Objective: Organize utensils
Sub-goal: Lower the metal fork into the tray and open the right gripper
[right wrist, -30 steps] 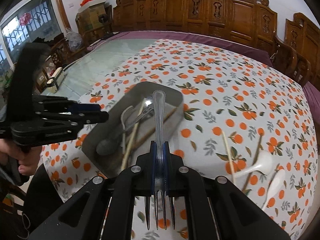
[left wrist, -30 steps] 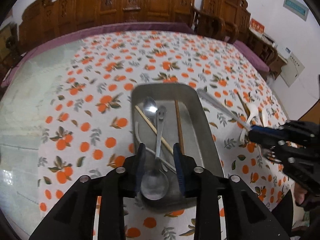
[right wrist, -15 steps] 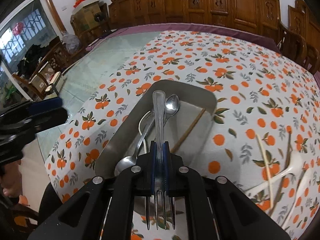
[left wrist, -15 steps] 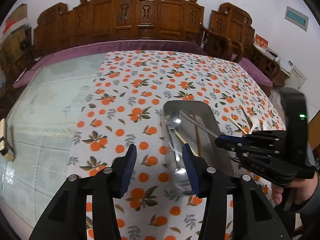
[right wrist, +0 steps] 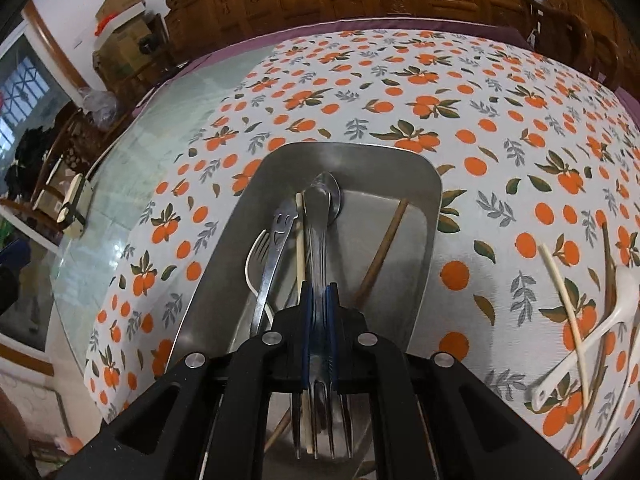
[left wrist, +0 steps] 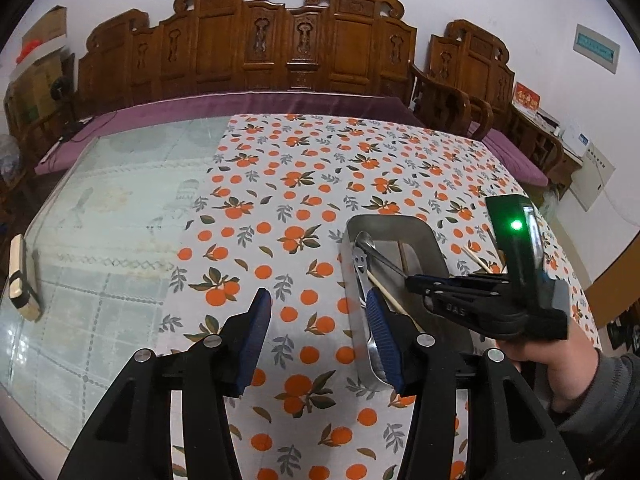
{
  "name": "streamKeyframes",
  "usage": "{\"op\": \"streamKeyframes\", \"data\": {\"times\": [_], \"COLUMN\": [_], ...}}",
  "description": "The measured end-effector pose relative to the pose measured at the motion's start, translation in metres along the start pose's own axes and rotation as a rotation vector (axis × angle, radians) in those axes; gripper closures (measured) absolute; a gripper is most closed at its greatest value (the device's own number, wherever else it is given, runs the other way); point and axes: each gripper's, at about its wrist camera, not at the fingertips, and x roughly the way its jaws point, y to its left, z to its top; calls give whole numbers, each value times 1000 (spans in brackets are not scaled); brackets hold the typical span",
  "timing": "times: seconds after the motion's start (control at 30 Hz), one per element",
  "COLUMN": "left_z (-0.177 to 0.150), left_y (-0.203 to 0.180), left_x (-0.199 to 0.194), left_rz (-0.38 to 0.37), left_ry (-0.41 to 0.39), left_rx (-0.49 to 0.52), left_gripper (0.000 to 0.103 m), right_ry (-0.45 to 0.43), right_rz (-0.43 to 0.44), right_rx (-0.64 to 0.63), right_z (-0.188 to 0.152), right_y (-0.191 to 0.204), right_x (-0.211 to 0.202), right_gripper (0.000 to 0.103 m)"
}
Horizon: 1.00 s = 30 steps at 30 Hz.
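A steel tray (right wrist: 424, 240) lies on the orange-print tablecloth and holds a smiley-handled spoon (right wrist: 276, 236), a white fork, a pale chopstick (right wrist: 299, 240) and a brown chopstick (right wrist: 384, 248). My right gripper (right wrist: 319, 312) is shut on a metal fork (right wrist: 318, 232), handle forward, low over the tray; it also shows in the left wrist view (left wrist: 416, 280). My left gripper (left wrist: 316, 320) is open and empty, above the cloth by the tray's (left wrist: 432, 240) left rim.
On the cloth right of the tray lie a white spoon (right wrist: 592, 328), a pale chopstick (right wrist: 568, 304) and brown chopsticks (right wrist: 608, 264). Bare glass tabletop (left wrist: 100, 220) spreads to the left, with a small wooden block (left wrist: 20, 276) near its edge. Carved wooden chairs line the far side.
My left gripper has drawn back left off the tray and opened wider. My right gripper has carried the fork from beside the tray to low over it.
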Motion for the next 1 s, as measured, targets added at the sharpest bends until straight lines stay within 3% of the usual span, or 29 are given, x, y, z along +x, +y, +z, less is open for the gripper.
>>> {"op": "streamKeyframes", "data": {"times": [0.33,0.63,0.73,1.0], "left_z": [0,-2,-3,-3], "left_y": [-2,-6,-8,-32], "left_x": [-4,-5,-5,-7], "left_rz": [1,6,5,-9], "left_ry": [-2,5,7,-3], "left_rx": [3,10,11,41], "left_gripper": [56,55,55,40], "right_ry": [12,-2,-14,-106], "right_rz": [42,135,125,89], "right_rx": [-18,-1,-31,-119], "right_z": [1,3,3,-16], "right_y": [8,5,8,-8], "right_x": [5,-4,-11,-73], "right_gripper": [95,93,92,92]}}
